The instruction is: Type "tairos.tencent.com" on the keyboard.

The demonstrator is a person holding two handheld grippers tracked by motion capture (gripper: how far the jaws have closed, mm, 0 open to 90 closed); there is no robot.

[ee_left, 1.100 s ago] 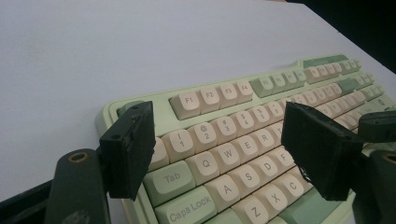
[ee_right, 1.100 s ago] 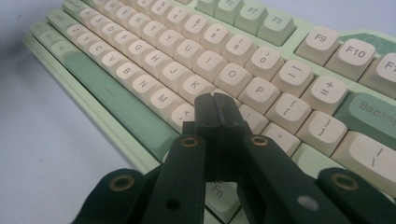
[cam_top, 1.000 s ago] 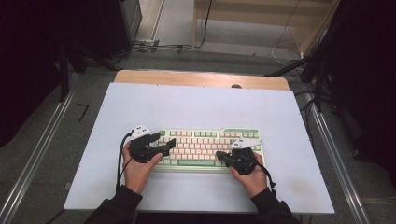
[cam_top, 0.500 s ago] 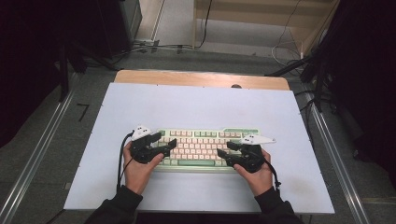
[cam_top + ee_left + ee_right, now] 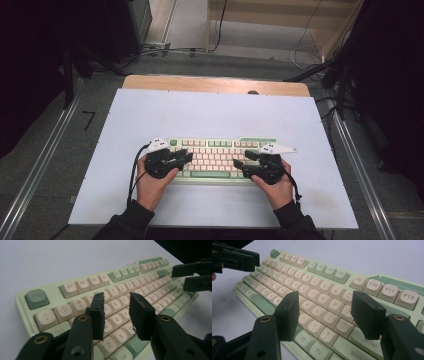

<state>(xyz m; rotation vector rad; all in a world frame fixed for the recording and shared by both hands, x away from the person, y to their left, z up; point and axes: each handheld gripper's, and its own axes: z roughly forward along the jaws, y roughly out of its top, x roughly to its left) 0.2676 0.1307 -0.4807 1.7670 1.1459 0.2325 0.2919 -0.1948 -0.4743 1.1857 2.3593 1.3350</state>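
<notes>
Both grippers' jaws apart over the keyboard point(image 5: 220, 155) — nothing gripped.

1. High view looks down and forward, toward twelve o'clock, from well above the table point(image 5: 210, 110).
2. Both gripper views sit close over the shared keyboard point(image 5: 220, 159), facing each other.

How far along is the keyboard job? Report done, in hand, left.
Done: both tools are placed over the green-and-cream keyboard, one per half. In hand: the left tool hovers over the left letter keys, its jaws just closing on nothing; the right tool, jaws just opening, is over the right letter keys. Left: no key looks pressed yet.
</notes>
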